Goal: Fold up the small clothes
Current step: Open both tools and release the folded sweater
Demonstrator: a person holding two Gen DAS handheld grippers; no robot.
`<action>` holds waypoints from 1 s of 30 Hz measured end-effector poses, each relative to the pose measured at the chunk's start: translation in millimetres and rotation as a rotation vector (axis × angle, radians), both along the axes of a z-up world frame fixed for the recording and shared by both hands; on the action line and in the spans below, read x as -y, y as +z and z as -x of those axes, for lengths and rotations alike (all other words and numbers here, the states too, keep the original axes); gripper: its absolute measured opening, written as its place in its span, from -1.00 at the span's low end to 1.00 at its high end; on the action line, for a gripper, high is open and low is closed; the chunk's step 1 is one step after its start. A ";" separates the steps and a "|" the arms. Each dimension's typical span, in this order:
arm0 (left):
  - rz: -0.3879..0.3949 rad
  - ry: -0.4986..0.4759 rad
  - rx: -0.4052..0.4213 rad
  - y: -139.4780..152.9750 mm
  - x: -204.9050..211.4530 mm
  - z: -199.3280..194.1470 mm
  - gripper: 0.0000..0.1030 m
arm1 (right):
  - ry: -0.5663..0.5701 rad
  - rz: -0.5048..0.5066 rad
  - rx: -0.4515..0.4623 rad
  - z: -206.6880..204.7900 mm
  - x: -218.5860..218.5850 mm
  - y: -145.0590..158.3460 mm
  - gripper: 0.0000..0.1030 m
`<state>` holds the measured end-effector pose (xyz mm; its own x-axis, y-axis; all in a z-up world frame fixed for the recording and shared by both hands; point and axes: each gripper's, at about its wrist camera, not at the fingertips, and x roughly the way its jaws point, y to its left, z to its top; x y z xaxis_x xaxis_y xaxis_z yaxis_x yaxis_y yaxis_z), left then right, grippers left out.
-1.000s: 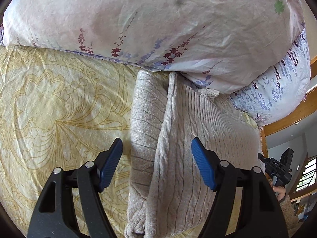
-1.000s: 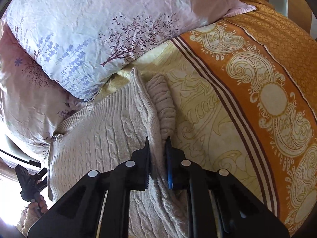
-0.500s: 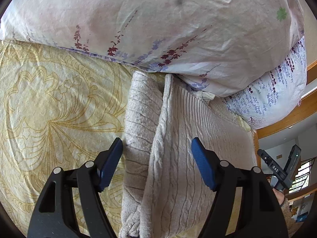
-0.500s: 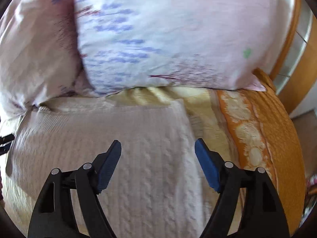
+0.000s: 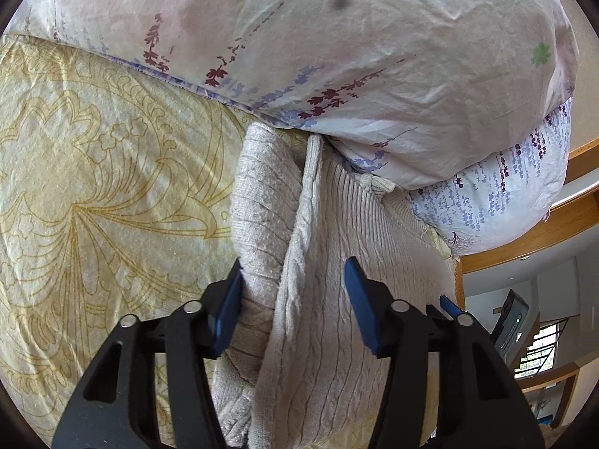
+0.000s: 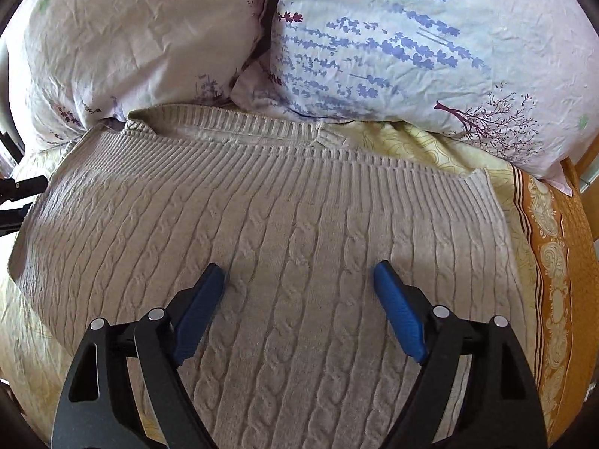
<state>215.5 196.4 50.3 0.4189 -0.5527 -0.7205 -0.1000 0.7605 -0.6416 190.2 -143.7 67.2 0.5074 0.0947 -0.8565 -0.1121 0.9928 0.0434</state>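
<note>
A cream cable-knit sweater [image 6: 299, 205] lies flat on the bed, its ribbed hem toward the pillows. In the left wrist view its sleeve [image 5: 262, 217] is folded in along the side edge of the body [image 5: 393, 232]. My left gripper [image 5: 294, 299] straddles the sleeve and that raised edge. Its jaws are closing: the left pad touches the sleeve, while the right pad still stands just off the knit. My right gripper [image 6: 299, 288] hovers over the middle of the sweater's body. Its jaws are opening wide and hold nothing.
Two floral pillows [image 6: 430, 37] [image 6: 131, 37] lie against the sweater's far edge, and one [image 5: 337, 56] overhangs the sleeve's end. A yellow patterned bedspread [image 5: 93, 187] extends left, with an orange border [image 6: 554, 262] on the right. A wooden bed frame [image 5: 524, 235] stands beyond.
My right gripper let go of the sweater's side edge, opened wide, rolled and moved over the body. My left gripper's jaws narrowed around the sleeve and edge.
</note>
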 end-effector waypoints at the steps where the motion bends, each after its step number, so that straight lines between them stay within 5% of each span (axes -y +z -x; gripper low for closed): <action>1: 0.007 0.005 -0.003 -1.2 -0.1 0.5 -0.18 | 0.001 0.000 0.002 0.6 -0.1 0.1 0.67; 5: 0.059 0.039 -0.016 -4.9 -2.1 -0.4 -0.19 | 0.002 -0.001 0.005 -1.2 -0.5 -1.8 0.68; 10: 0.082 0.043 -0.017 -1.7 4.5 -5.8 0.13 | 0.000 -0.002 0.010 0.6 -0.6 -5.4 0.69; 12: 0.076 0.025 -0.023 -2.1 11.3 -9.1 0.08 | -0.001 -0.002 0.012 1.3 -1.0 -5.7 0.70; 17: 0.061 0.004 -0.039 -7.6 29.9 -13.2 -0.45 | -0.008 -0.003 0.013 1.6 -1.0 -6.5 0.72; 30: 0.189 -0.055 0.073 44.1 69.7 -14.8 -0.54 | -0.035 -0.045 -0.003 -2.8 10.6 -7.5 0.95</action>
